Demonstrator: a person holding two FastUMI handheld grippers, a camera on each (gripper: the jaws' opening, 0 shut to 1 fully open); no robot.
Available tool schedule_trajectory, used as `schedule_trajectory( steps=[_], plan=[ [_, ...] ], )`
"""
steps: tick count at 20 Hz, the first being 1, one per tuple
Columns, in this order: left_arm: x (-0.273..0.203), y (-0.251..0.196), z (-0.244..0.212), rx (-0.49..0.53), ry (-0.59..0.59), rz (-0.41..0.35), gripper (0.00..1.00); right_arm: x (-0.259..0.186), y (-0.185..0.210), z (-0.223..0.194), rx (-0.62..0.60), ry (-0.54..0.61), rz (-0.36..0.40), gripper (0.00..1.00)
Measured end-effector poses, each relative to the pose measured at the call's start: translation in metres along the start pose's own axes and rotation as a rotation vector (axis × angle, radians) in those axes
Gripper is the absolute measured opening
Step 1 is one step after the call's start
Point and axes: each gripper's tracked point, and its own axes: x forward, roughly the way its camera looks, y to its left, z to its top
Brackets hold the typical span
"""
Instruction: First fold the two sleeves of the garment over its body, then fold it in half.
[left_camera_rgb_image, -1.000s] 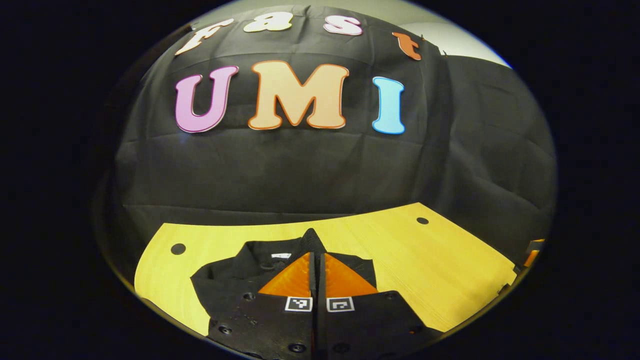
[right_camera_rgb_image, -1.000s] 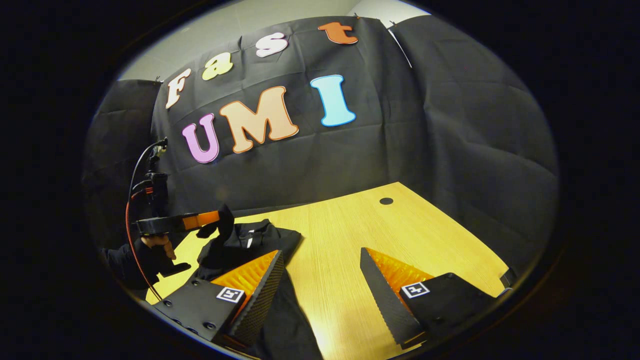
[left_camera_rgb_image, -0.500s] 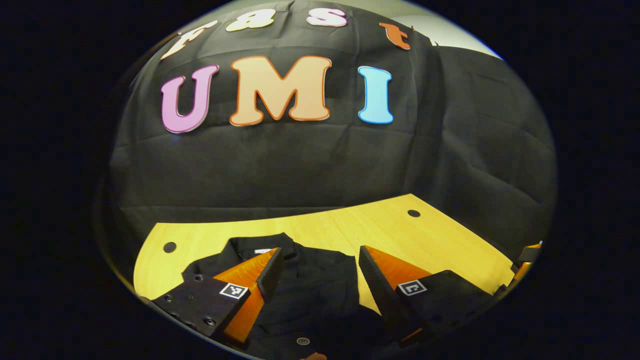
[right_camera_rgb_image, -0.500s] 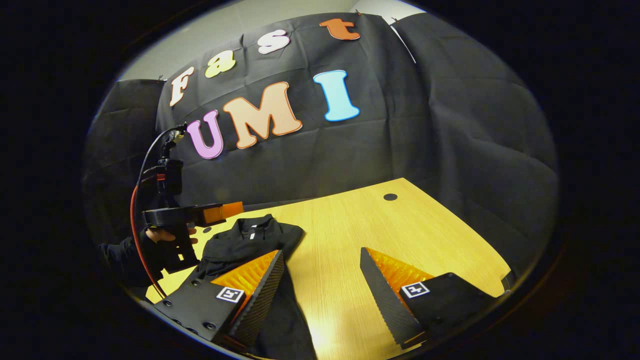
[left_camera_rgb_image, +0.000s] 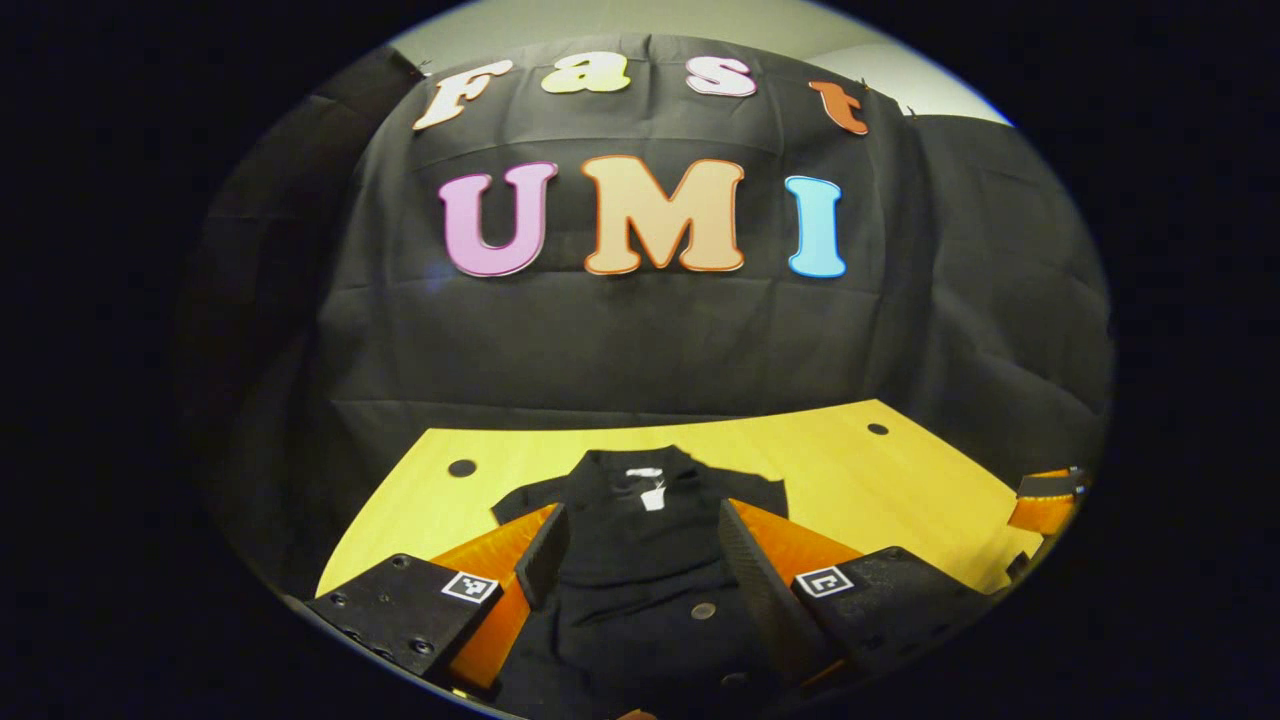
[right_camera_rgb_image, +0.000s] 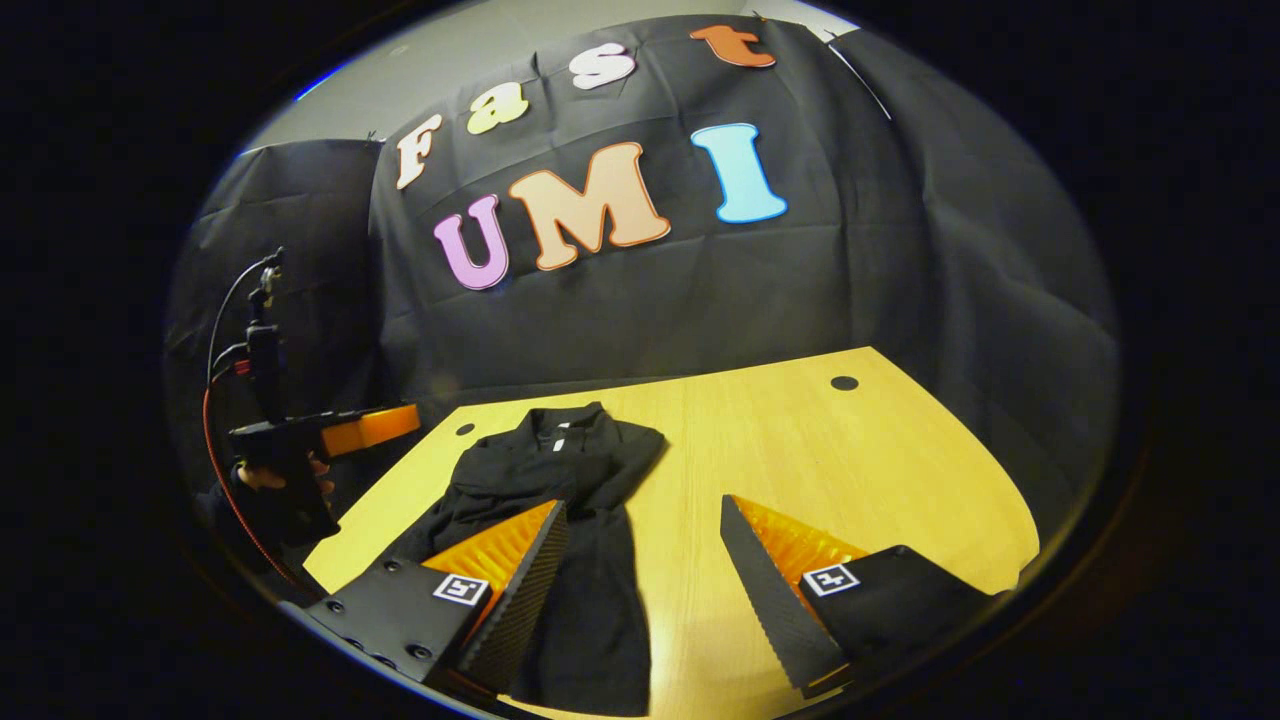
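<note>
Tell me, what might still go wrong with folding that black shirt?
The garment looks like a narrow strip on the table, with both tools open, so the half fold is probably next. Risk one: pinching a single layer could pull a folded sleeve back out. Risk two: its near end lies by the table's front edge and might slide off.

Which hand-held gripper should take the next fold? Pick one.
Left, probably. The left hand-held gripper hangs open directly over the black garment, collar straight ahead. The right hand-held gripper, also open, straddles mostly bare table beside it.
</note>
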Motion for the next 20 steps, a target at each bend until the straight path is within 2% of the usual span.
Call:
schedule_trajectory(
  steps=[1,2,10,11,12,13,14,15,20],
  plan=[
    [-0.011,0.012,-0.011,-0.004,0.015,0.014,0.92,0.001,0.005,-0.005,-0.003,0.007,-0.003,0.94],
    [-0.022,0.023,-0.019,-0.006,0.032,0.023,0.92,0.000,0.010,-0.010,-0.005,0.014,-0.008,0.98],
    [-0.089,0.092,-0.108,-0.037,0.185,0.098,0.92,-0.007,0.034,-0.076,-0.054,0.138,-0.051,0.98],
    [-0.095,0.098,-0.119,-0.039,0.204,0.103,0.93,-0.008,0.036,-0.085,-0.059,0.155,-0.058,0.94],
    [-0.101,0.101,-0.130,-0.041,0.229,0.107,0.93,-0.009,0.036,-0.093,-0.063,0.172,-0.065,0.98],
    [-0.104,0.104,-0.142,-0.043,0.252,0.108,0.93,-0.010,0.037,-0.101,-0.069,0.189,-0.072,0.98],
    [-0.109,0.105,-0.154,-0.047,0.277,0.108,0.93,-0.010,0.037,-0.110,-0.074,0.207,-0.081,0.94],
    [-0.113,0.106,-0.167,-0.052,0.311,0.107,0.93,-0.011,0.036,-0.120,-0.079,0.229,-0.089,0.98],
    [-0.136,0.108,-0.221,-0.039,0.432,0.095,0.94,-0.013,0.030,-0.173,-0.091,0.348,-0.140,0.98]
  ],
)
